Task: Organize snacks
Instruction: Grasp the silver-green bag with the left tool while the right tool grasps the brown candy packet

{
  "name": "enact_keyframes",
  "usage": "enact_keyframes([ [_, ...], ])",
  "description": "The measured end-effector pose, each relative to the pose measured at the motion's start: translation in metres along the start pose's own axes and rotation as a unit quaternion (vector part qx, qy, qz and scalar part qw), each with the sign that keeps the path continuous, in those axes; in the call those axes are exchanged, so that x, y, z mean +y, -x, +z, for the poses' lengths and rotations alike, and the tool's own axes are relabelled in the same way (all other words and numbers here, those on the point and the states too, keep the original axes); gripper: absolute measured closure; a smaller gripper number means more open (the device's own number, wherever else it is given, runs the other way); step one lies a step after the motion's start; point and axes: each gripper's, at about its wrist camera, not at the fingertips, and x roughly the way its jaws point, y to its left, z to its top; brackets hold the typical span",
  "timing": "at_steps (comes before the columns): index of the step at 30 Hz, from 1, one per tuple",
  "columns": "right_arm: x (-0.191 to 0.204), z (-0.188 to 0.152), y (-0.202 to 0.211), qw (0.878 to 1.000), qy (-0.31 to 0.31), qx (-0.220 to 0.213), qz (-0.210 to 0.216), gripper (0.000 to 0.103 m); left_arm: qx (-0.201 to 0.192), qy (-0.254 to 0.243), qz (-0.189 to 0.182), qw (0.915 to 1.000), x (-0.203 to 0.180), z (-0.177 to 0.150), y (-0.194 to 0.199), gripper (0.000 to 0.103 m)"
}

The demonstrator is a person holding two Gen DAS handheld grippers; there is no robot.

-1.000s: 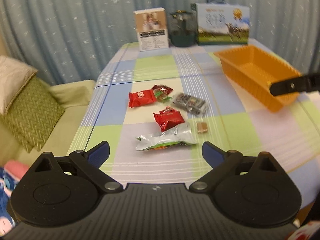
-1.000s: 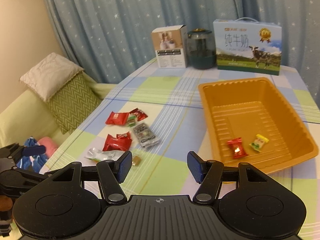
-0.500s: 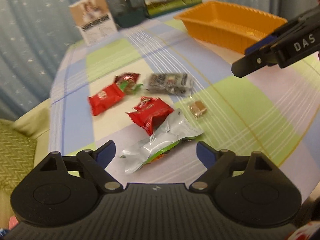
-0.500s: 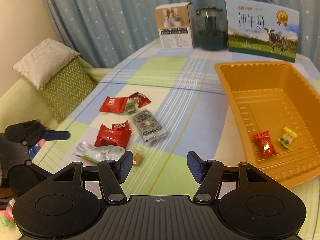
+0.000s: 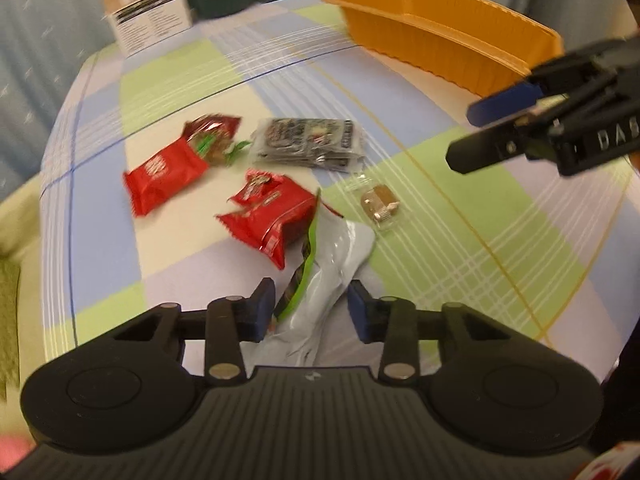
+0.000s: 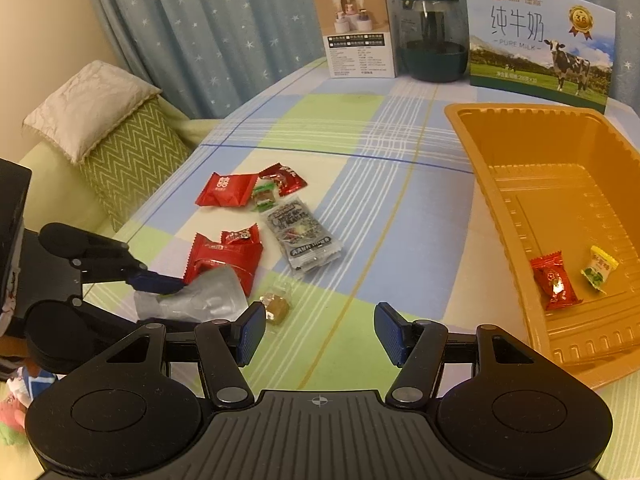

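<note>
Several snacks lie on the checked tablecloth. My left gripper (image 5: 312, 310) has its fingers around a silver and green packet (image 5: 328, 276), close to its sides; contact is unclear. That packet also shows in the right wrist view (image 6: 200, 298). Beyond it lie two red packets (image 5: 272, 212) (image 5: 164, 176), a dark packet (image 5: 312, 142) and a small brown candy (image 5: 380, 204). My right gripper (image 6: 320, 334) is open and empty above the table, just right of the brown candy (image 6: 276, 306). The orange tray (image 6: 500, 184) holds a red candy (image 6: 554, 280) and a yellow candy (image 6: 600, 268).
A white box (image 6: 358, 36), a dark jar (image 6: 434, 40) and a milk carton box (image 6: 540, 44) stand at the table's far edge. A sofa with cushions (image 6: 116, 136) lies to the left. The right gripper shows in the left wrist view (image 5: 540, 124).
My left gripper has moved forward and down onto the silver packet and its fingers have narrowed around it. My right gripper has moved slightly forward over the table.
</note>
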Motion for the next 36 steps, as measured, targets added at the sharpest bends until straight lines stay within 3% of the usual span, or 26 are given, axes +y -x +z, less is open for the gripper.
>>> enact_keyframes([
  [7, 0.010, 0.003, -0.017, 1.000, 0.018, 0.013, 0.020, 0.042, -0.015, 0.101, 0.004, 0.9947, -0.006, -0.014, 0.013, 0.080],
  [11, 0.016, 0.006, -0.034, 0.999, 0.026, 0.025, 0.028, 0.043, -0.032, 0.166, 0.022, 0.9853, -0.005, -0.025, 0.020, 0.080],
  [15, 0.021, 0.009, -0.051, 0.999, 0.024, 0.036, 0.032, 0.057, -0.049, 0.203, 0.031, 0.9774, -0.008, -0.034, 0.025, 0.080],
  [23, 0.033, 0.009, -0.068, 0.998, 0.038, 0.039, 0.016, 0.062, -0.060, 0.218, 0.051, 0.9728, -0.011, -0.039, 0.026, 0.080],
  [29, 0.043, 0.003, -0.068, 0.996, 0.085, 0.042, -0.004, 0.073, -0.063, 0.211, 0.061, 0.9735, -0.013, -0.037, 0.025, 0.079],
  [36, 0.037, 0.000, -0.063, 0.996, 0.068, 0.051, 0.007, 0.080, -0.060, 0.201, 0.073, 0.9750, -0.016, -0.032, 0.020, 0.078],
])
